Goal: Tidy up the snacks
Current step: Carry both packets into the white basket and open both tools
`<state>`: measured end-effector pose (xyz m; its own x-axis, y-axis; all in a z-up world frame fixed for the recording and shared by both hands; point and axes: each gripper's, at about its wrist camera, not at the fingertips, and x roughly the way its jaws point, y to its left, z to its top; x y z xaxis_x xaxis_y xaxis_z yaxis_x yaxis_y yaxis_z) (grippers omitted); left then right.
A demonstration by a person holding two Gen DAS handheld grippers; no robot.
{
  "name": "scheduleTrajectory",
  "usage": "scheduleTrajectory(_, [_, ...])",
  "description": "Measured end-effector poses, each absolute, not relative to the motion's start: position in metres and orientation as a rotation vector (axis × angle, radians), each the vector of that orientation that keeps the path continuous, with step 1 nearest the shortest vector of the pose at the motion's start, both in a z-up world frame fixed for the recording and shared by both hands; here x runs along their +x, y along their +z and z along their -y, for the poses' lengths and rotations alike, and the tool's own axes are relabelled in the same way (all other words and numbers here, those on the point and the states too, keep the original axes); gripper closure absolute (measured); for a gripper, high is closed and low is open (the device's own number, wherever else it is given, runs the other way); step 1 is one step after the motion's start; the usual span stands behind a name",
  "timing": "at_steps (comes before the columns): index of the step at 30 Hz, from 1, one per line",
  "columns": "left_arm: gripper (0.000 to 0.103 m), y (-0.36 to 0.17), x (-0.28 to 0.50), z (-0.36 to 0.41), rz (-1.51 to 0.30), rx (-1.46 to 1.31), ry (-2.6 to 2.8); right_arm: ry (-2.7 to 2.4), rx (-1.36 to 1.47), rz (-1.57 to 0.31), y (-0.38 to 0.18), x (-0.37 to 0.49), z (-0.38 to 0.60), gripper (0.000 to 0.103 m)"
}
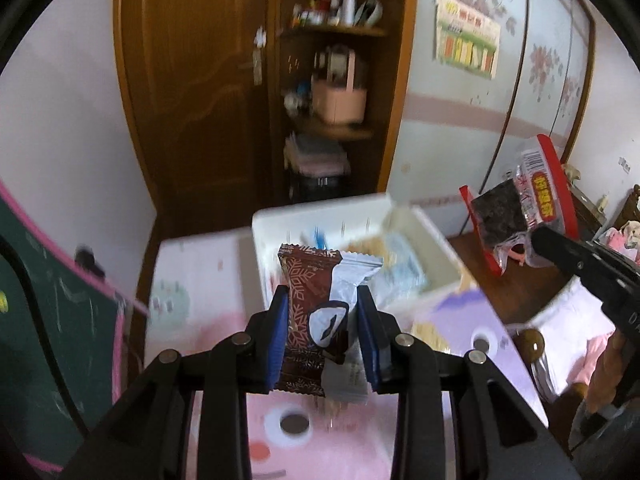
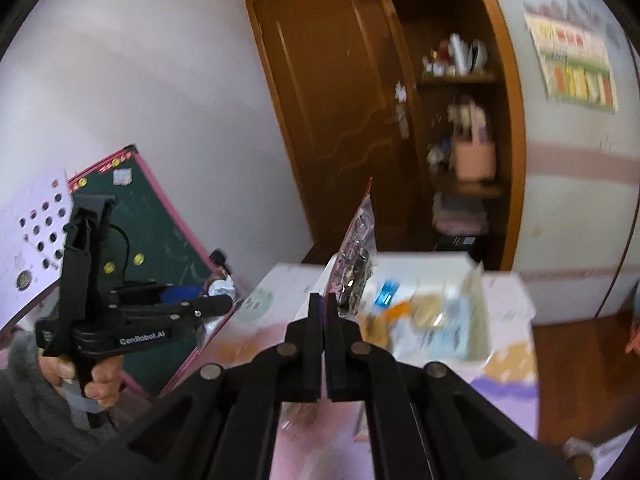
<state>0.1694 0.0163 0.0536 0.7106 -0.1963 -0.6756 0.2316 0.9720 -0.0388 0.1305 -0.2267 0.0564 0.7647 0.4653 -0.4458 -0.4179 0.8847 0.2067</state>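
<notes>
My left gripper is shut on a brown-and-silver snack packet and holds it upright, just in front of a white box that has several snacks inside. My right gripper is shut on the edge of a red-trimmed clear packet with dark contents, held edge-on above the same white box. In the left wrist view the right gripper holds that red packet up at the right of the box. The left gripper shows at the left of the right wrist view.
The box sits on a pastel cartoon-print table. A green chalkboard with pink frame leans at the left. A brown door and open shelves with clutter stand behind. Wooden floor lies at the right.
</notes>
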Motion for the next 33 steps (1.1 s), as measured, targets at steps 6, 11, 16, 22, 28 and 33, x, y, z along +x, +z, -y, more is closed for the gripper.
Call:
scheduleTrajectory(6, [0.073,0.094,0.214,0.014,-0.633,0.108,-0.191,0.419,0.086,-0.427,0.091,0.169,0.234,0.103])
scheduleTrajectory(11, [0.073,0.091,0.259,0.03,-0.647,0.117,-0.151,0.381,0.077,-0.413,0.096,0.204,0.232,0.103])
scheduleTrajectory(16, [0.073,0.066,0.301,0.037,-0.702,0.102,-0.13,0.352,0.058,-0.465,0.077,0.239,0.226,0.103])
scheduleTrajectory(22, [0.072,0.032,0.329,0.041,-0.739,0.11,-0.096,0.325,0.07,-0.559,0.042,0.272,0.221,0.103])
scheduleTrajectory(28, [0.038,0.003,0.348,0.04,-0.798,0.125,-0.065,0.295,0.092,-0.64,0.014,0.292,0.22,0.101])
scheduleTrajectory(33, [0.024,-0.004,0.352,0.03,-0.796,0.102,-0.047,0.266,0.112,-0.661,0.007,0.289,0.222,0.053])
